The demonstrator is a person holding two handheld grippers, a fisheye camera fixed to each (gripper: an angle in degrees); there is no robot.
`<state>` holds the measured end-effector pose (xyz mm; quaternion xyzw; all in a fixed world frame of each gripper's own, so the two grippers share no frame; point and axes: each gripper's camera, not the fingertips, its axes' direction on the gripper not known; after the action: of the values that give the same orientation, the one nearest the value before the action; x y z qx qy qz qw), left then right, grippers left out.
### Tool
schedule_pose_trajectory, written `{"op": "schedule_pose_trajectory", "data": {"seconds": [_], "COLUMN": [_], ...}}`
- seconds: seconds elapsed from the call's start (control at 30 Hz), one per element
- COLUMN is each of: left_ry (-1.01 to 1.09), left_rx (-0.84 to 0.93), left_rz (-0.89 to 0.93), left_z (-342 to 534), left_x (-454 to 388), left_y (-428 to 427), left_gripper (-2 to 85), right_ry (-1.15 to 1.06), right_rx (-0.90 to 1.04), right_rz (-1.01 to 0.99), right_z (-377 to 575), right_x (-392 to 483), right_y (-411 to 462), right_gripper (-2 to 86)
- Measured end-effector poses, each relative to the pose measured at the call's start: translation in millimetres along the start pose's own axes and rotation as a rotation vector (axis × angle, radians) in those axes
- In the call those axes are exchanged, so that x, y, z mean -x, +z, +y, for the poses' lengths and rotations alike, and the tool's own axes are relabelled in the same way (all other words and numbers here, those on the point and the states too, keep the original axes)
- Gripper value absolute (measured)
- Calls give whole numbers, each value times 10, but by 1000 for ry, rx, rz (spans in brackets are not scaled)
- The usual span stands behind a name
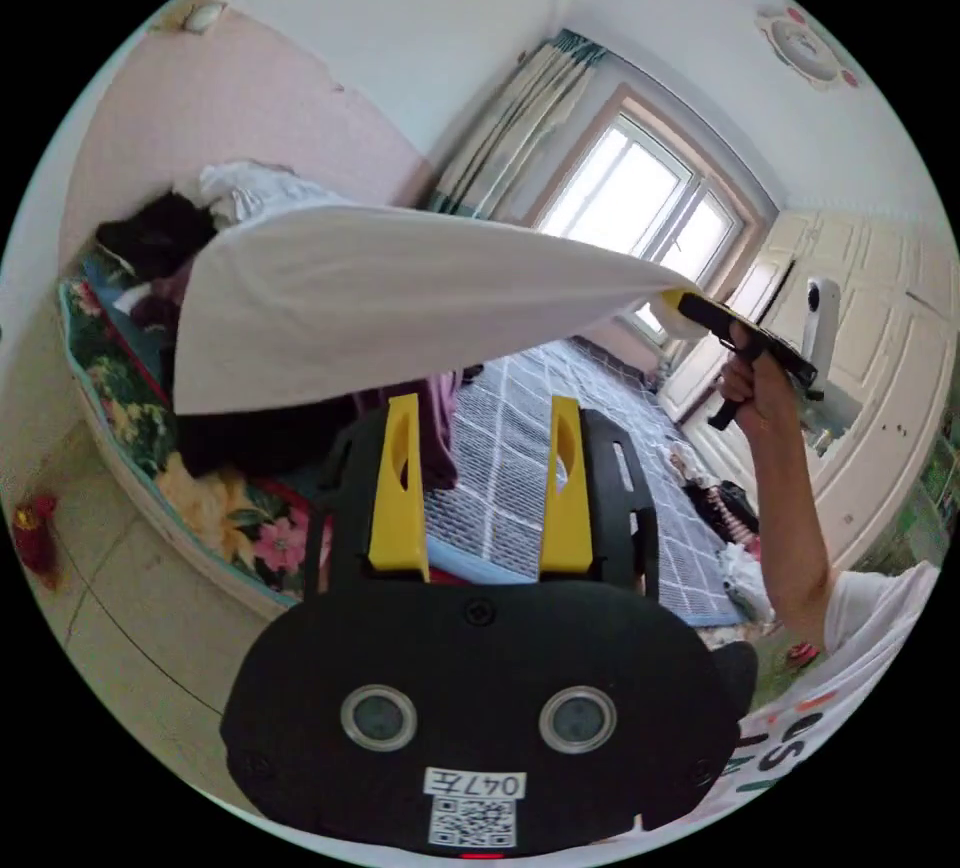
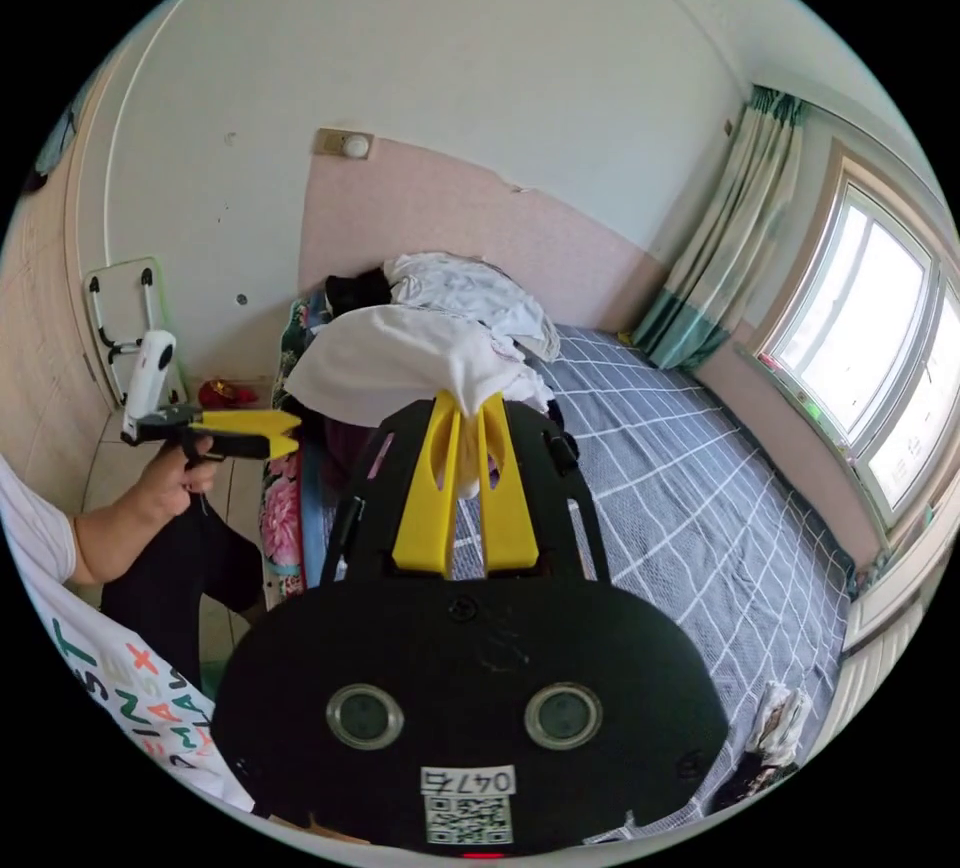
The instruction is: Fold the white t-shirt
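The white t-shirt hangs spread in the air above the bed, and one corner is pinched in my right gripper, which a hand holds up at the right. In the right gripper view the same shirt bunches into my right gripper, whose yellow jaws are shut on the cloth. My left gripper sits below the shirt's lower edge, open, with nothing between its jaws. A hand holds that left gripper beside the bed, apart from the shirt.
The bed has a grey checked cover and a floral sheet edge. A pile of white and black clothes lies at its head against the pink wall. A red object stands on the floor tiles. Cream wardrobe doors stand by the window.
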<state>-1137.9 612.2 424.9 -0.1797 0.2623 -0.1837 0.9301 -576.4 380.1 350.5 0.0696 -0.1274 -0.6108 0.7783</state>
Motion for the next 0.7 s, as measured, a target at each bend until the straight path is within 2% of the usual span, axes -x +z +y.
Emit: {"op": "schedule_pose_trajectory", "data": {"seconds": [0.03,0.13,0.2,0.3,0.37,0.43,0.5,0.53,0.6,0.7], "left_ry": [-25,-228,-418,-536,-567,-542,-467,-440,-275,36], "left_rx": [12,91,100,27,-76,-137,-166,-171,-178,-117], "left_rz": [27,264,530,670,669,632,567,565,521,390], "left_z": [14,48,58,-26,-103,-230,-456,-515,-774,-1077], "left_x": [24,264,469,660,742,763,707,671,339,-428], "left_y": [50,420,776,981,891,750,575,534,320,76], "left_gripper": [191,224,238,235,206,160,52,32,1,-5], "right_ry": [-1,-3,-3,-19,-42,-34,8,50,98,113], "right_rx": [-3,18,33,54,74,82,73,58,22,-23], "right_rz": [9,19,22,45,104,120,70,8,-55,-5], "right_z": [-13,57,142,312,485,636,794,897,1054,1282], "right_x": [-86,-213,-247,-263,-267,-322,-429,-512,-602,-667], "right_y": [-162,-464,-610,-866,-1081,-1249,-1430,-1567,-1808,-2282], "right_gripper": [5,5,5,5,5,5,5,5,4,3]}}
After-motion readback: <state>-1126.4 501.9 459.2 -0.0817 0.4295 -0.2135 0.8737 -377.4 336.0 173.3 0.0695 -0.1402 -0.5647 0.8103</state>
